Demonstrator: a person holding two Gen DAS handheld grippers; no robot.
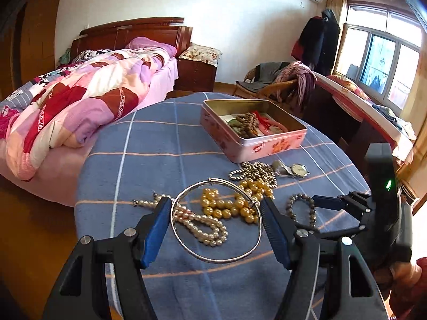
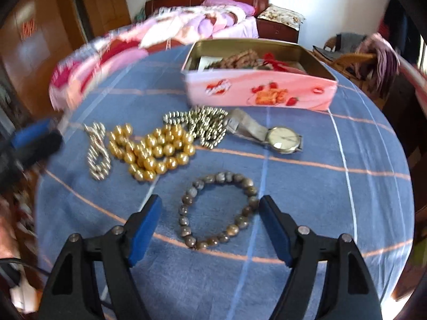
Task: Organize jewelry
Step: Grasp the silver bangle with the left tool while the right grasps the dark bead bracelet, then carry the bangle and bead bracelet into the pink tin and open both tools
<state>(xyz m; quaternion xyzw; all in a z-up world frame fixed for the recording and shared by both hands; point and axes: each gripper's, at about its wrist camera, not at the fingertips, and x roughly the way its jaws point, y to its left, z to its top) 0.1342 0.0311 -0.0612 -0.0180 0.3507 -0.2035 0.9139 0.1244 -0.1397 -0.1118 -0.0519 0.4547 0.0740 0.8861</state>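
Observation:
My left gripper is shut on a thin silver bangle, its blue pads pressing the ring's two sides above the table. Under it lie a gold bead necklace and a white pearl string. My right gripper is open over a grey stone bead bracelet, which lies flat on the cloth between the fingers. A silver bead chain and a wristwatch lie before the open pink tin, which holds brown beads and a red cord. The left gripper is a blur at the far left.
The round table wears a blue checked cloth and drops off on all sides. A bed with a patchwork quilt stands at the left. A wicker chair with clothes and a desk are at the back right.

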